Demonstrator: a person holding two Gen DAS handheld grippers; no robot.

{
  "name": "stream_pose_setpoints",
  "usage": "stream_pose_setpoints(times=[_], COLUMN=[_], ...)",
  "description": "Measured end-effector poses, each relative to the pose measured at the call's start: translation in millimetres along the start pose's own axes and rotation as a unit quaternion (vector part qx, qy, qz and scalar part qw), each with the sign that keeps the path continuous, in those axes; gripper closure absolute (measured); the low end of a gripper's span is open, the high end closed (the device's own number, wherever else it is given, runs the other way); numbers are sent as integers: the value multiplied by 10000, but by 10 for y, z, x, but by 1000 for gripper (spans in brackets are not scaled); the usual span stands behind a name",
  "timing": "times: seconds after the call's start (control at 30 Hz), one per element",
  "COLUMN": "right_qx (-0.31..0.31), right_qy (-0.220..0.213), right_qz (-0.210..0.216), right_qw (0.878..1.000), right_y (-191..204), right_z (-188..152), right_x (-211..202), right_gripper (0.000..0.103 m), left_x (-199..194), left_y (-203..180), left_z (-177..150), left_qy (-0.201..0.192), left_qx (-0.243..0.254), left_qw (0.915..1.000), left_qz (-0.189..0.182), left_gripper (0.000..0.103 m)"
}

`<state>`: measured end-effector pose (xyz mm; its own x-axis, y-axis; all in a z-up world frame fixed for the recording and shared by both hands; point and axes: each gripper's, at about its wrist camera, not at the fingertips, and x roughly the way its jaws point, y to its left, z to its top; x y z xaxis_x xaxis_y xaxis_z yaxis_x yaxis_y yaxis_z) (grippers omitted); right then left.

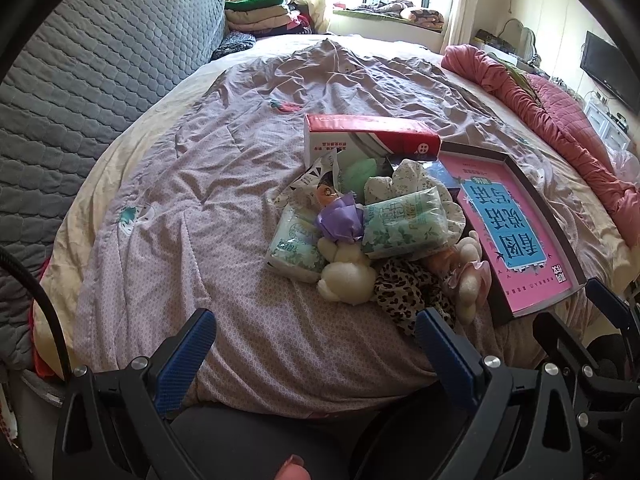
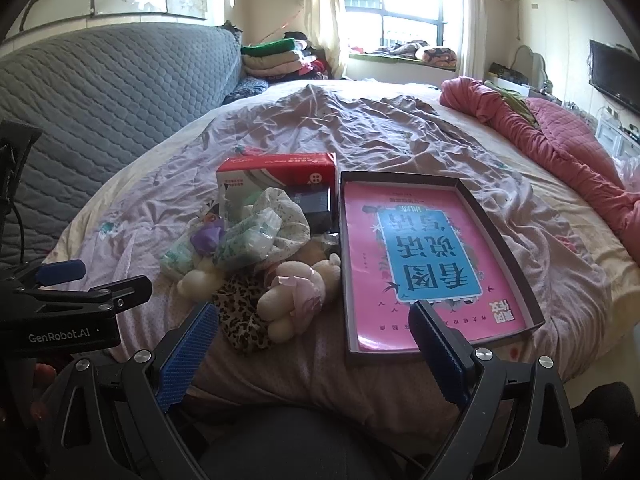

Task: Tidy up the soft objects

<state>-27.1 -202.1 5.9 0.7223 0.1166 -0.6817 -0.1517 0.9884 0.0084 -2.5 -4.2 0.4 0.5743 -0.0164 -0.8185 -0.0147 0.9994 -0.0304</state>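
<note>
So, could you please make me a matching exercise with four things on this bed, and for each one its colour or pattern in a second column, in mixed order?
Things:
1. shallow box
2. carton
3. soft cloth
4. tissue pack

Looks:
A. leopard spots
B. pale green with leaves
C. dark rim, pink and blue book inside
D. red top, white side

Pairs: 1-C, 2-D, 3-A, 4-B

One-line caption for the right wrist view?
Open right gripper hovers before a pile of soft toys beside a shallow box.
</note>
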Motion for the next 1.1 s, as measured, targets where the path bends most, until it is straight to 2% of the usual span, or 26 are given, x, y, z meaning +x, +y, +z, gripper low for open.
stream_pose_setpoints(times=[1.1], right_qx=[-31], right_qy=[157], right_qz=[40], right_qw=[9999], right_y=[31], right_z=[-16], right_x=[113], right_gripper=[7], left_x=[68], left_y=[14], left_z=[-14], left_qy=[41], left_qx=[-69], left_qw=[9999], left_qz=[-70], left_gripper=[2])
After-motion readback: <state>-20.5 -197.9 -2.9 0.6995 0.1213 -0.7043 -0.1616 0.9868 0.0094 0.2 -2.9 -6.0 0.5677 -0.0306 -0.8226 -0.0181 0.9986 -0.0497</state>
